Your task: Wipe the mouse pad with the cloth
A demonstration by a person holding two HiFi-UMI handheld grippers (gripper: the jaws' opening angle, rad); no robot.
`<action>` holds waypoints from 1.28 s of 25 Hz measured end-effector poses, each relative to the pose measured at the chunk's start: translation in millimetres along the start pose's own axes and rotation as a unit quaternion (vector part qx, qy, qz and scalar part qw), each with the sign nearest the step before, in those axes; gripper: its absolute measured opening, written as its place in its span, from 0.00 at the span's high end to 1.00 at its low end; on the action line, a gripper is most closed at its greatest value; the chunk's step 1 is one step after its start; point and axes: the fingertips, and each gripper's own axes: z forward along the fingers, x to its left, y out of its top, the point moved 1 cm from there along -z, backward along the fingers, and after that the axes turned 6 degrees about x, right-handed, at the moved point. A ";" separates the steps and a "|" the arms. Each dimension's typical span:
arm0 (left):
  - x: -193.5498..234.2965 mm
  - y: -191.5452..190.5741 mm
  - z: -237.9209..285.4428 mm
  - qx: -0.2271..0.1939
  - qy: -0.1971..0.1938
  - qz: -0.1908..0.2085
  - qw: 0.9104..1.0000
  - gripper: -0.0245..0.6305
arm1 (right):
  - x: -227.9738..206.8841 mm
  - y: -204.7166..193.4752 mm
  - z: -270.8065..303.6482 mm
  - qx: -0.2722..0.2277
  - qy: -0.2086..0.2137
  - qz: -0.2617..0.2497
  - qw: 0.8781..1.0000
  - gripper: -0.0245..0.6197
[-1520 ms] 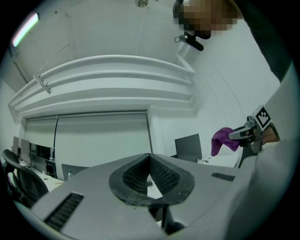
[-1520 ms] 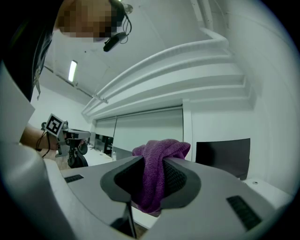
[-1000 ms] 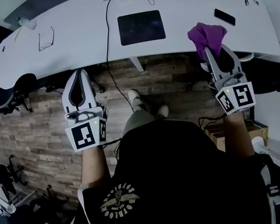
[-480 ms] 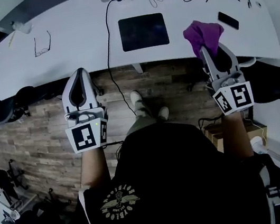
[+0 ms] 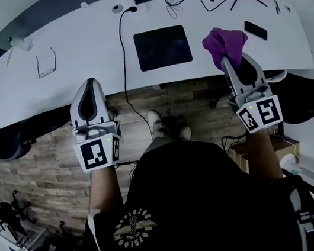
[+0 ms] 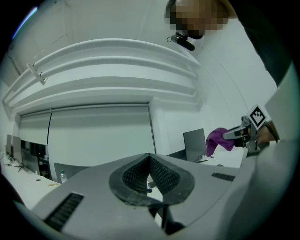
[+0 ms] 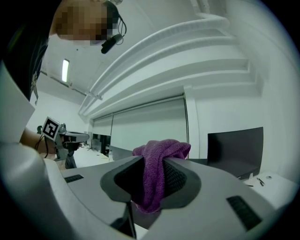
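At the desk [image 5: 72, 52] edge, the right gripper [image 5: 229, 62] has the purple cloth [image 5: 225, 44] pinched between its jaws, a fold bunched above them and a tail hanging below. Over the last second the whole rig has closed in. The desk sits nearer, and the cloth has come from out over the floor to just past the desk's front edge. It's to the right of the dark pad [image 5: 162, 47], near it but apart and not yet touching. The pad lies flat mid-desk, nothing on it. The left gripper [image 5: 90, 82] has its jaws together on nothing, hanging over the floor short of the desk. By my read the approach is nearly done and no wiping has started. Next, the cloth has to swing left and down onto the pad.
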 end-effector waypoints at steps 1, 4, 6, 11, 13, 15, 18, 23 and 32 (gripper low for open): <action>3.6 0.7 4.4 -0.001 -0.001 0.000 1.000 0.96 | 0.0 0.6 4.1 0.000 -0.001 0.001 1.000 0.80; 12.1 1.8 15.7 -0.004 -0.004 0.002 1.000 0.96 | 1.4 1.7 14.7 0.001 -0.002 0.002 1.000 0.80; 16.2 3.3 21.0 -0.007 -0.007 0.002 1.000 0.96 | 2.0 3.2 20.6 0.001 -0.002 0.001 1.000 0.80; 27.7 2.2 31.0 -0.011 -0.010 0.002 1.000 0.96 | 4.9 8.8 33.3 -0.002 -0.005 0.000 1.000 0.80; 35.0 2.1 36.6 -0.012 -0.011 0.001 1.000 0.96 | 7.5 12.0 38.9 -0.002 -0.006 -0.004 1.000 0.80; 42.4 1.9 43.7 -0.013 -0.013 -0.002 1.000 0.96 | 8.8 15.5 45.9 -0.002 -0.010 -0.007 1.000 0.80; 51.6 0.6 56.2 -0.016 -0.019 -0.003 1.000 0.96 | 10.8 23.1 56.7 -0.005 -0.017 -0.011 1.000 0.80; 72.0 -1.5 75.7 -0.012 -0.024 -0.016 1.000 0.96 | 17.3 36.0 69.9 -0.006 -0.031 -0.022 0.999 0.80; 92.2 -11.8 94.9 -0.010 -0.035 -0.032 0.999 0.96 | 31.4 39.9 90.4 -0.002 -0.033 -0.015 0.999 0.80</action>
